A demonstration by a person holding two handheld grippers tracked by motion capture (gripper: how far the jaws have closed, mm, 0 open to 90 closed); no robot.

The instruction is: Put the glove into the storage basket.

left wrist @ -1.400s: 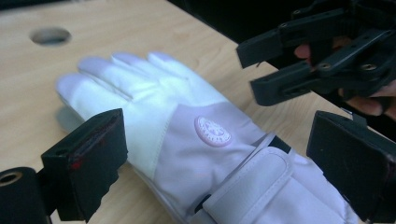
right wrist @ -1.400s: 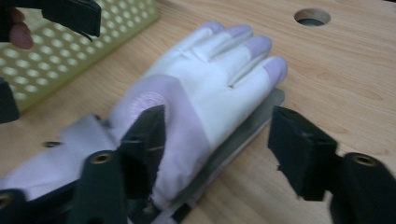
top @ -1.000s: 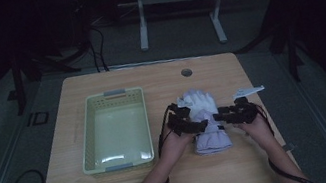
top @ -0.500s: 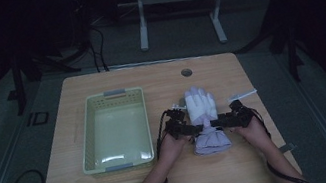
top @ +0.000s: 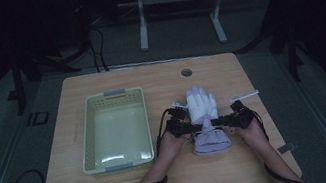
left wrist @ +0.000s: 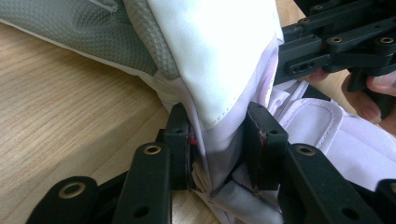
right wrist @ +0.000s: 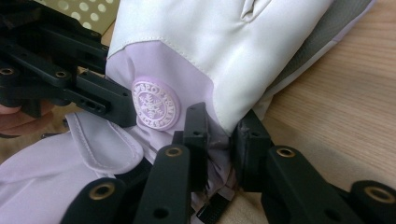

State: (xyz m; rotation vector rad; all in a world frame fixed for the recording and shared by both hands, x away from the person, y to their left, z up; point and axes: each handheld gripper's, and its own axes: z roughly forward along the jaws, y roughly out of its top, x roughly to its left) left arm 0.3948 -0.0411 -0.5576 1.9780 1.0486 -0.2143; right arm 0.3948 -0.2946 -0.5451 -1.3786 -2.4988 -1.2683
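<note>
White-and-lilac padded fabric glove (top: 204,119) pinched at its wrist by my left gripper (left wrist: 219,154) and right gripper (right wrist: 219,144), jaws just closed; next, lift together

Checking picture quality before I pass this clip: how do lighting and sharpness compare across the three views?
High view: dim, surroundings almost black, with a glare patch on the pale green plastic basket floor. Left gripper view: bright and close, the white and lilac padded glove sharp. Right gripper view: equally bright, the glove's round snowflake badge crisp, the corners softer.

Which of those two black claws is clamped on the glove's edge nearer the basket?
The left gripper: its fingers pinch the glove on the side facing the basket; the right gripper grips the far edge.
</note>
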